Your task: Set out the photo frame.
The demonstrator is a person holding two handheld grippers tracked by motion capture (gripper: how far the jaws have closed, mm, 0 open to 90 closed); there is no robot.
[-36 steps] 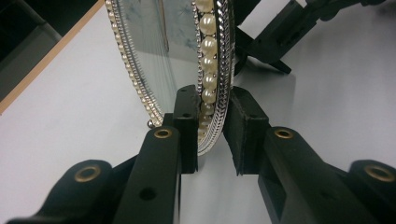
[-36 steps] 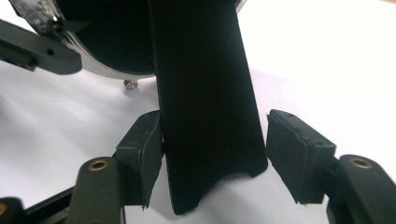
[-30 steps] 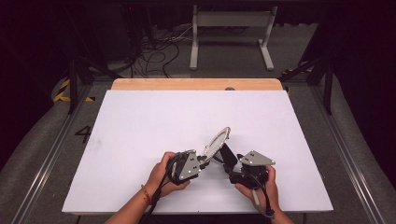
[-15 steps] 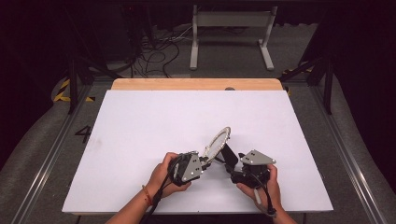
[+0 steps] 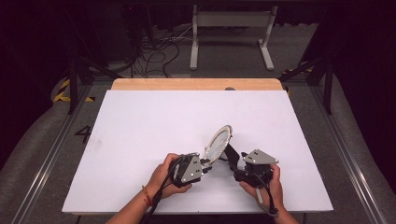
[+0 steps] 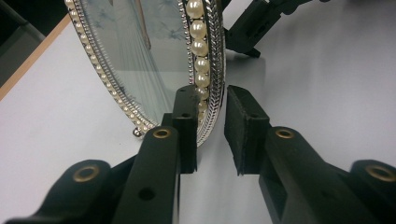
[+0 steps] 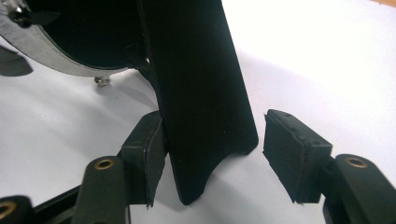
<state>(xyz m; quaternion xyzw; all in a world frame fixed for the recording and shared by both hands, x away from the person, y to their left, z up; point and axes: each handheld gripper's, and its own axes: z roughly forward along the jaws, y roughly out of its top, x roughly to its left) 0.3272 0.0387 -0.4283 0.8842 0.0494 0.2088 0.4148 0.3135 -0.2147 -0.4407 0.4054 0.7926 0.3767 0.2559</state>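
- Pearl beads and a braided silver rim edge the oval picture frame (image 6: 205, 60), which stands tilted on my white worktop (image 5: 154, 121), near its front edge and between my two hands.
- Writing: none that I can read on the frame; a dark "4" sits on the floor left of the worktop in the high view.
- My left tongs (image 6: 210, 128) straddle the frame's lower rim. One pad lies against its face side, the other stands just off its back edge, so they bracket it rather than squeeze it.
- My right tongs (image 7: 212, 156) have just been closing, with the frame's black back stand (image 7: 201, 84) between them. One pad touches the stand; the other is clear of it.
- The left tongs' view shows pearls and glass; the right tongs' view shows the dark back and a small foot.
- From above, both tongs (image 5: 203, 165) (image 5: 232, 161) meet at the frame's base.
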